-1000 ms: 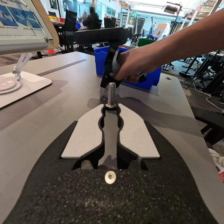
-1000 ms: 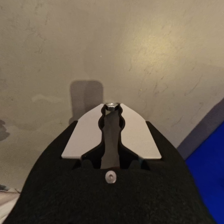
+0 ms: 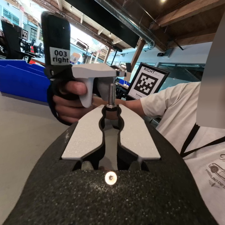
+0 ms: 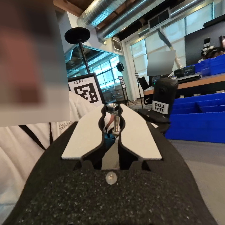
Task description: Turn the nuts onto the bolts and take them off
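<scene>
left jaws pinch bolt (image 3: 111, 94) head | right jaws (image 4: 111, 108) level, gripping nut (image 4: 111, 107)

Left wrist view: low over counter (image 3: 24, 133), looks along own tongs (image 3: 110, 109), slightly upward, very near. Right wrist view: likewise tilted up, facing opposite way. Both share bolt (image 3: 111, 95) and blue bin (image 4: 194, 121).

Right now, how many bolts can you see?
1. The bolt stands upright, its head pinched in the fingers of the left gripper. More may hide inside the blue bins.
</scene>
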### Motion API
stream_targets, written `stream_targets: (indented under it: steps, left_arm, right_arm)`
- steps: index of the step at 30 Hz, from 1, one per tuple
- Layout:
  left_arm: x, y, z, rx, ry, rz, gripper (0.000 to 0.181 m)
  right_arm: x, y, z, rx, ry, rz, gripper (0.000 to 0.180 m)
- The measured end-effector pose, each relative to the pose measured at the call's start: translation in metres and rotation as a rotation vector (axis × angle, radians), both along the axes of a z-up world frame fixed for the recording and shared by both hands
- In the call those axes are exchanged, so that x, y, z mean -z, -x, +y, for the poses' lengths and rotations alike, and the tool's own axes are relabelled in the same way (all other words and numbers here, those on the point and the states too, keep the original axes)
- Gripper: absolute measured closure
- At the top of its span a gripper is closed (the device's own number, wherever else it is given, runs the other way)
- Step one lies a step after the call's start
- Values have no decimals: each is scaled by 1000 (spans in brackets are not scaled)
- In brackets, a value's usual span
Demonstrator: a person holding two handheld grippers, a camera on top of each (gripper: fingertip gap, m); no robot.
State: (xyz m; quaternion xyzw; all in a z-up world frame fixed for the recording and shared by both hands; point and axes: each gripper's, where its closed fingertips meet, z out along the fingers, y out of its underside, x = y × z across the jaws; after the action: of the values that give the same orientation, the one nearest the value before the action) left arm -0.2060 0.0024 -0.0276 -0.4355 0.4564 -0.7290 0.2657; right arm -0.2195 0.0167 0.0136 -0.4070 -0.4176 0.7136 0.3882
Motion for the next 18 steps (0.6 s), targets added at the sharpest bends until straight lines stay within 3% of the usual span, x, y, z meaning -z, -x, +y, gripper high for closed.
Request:
stream_targets:
  steps: [12, 18]
  left_arm:
    - [3, 1, -1, 14, 4, 2, 165]
    - [2, -3, 22, -124, -48, 26, 164]
  right_arm:
    - [15, 4, 1, -116, 86, 72, 161]
    - [12, 3, 22, 5, 69, 87, 161]
